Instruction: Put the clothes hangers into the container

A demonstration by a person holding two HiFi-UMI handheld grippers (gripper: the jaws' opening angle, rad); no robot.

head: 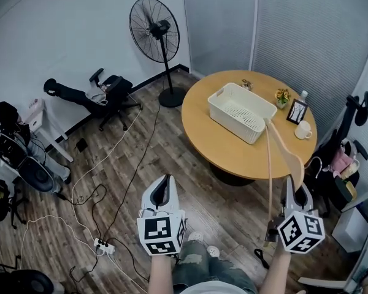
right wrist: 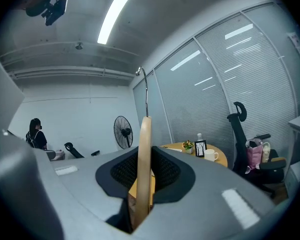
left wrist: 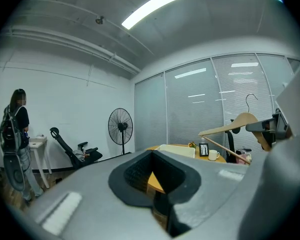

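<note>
Head view: round worktop (head: 233,153) ahead, white container (head: 230,120) about mid-worktop, nothing visible in it. Mug (head: 303,130) and photo frame (head: 297,111) at the worktop's right edge. Both grippers are held over the wood floor (head: 141,164), short of the worktop's near edge. Right gripper (head: 296,193) is clamped on a wooden hanger (head: 289,158). The hanger stands up in the air, and its far tip lines up in this view with the container's near right corner. Hanger is not in the container. Left gripper (head: 164,190) has its jaws together, nothing in them.

Left gripper view: left gripper (left wrist: 153,153) is closed and empty, pads meet at the tips, worktop (left wrist: 219,160) seen beyond. Container (left wrist: 177,150) sits on it. Hanger (left wrist: 230,129) shows at right, off the worktop, held aloft with its hook up. Fan (left wrist: 120,126) stands by the far wall, and a person (left wrist: 17,134) is at far left.

Right gripper view: right gripper (right wrist: 145,151) is closed on the hanger (right wrist: 144,134), pads pressing its flat wooden body from both sides. Hanger is edge-on to the camera with its metal hook pointing up. Mug (right wrist: 210,155) is beyond, on the worktop.
</note>
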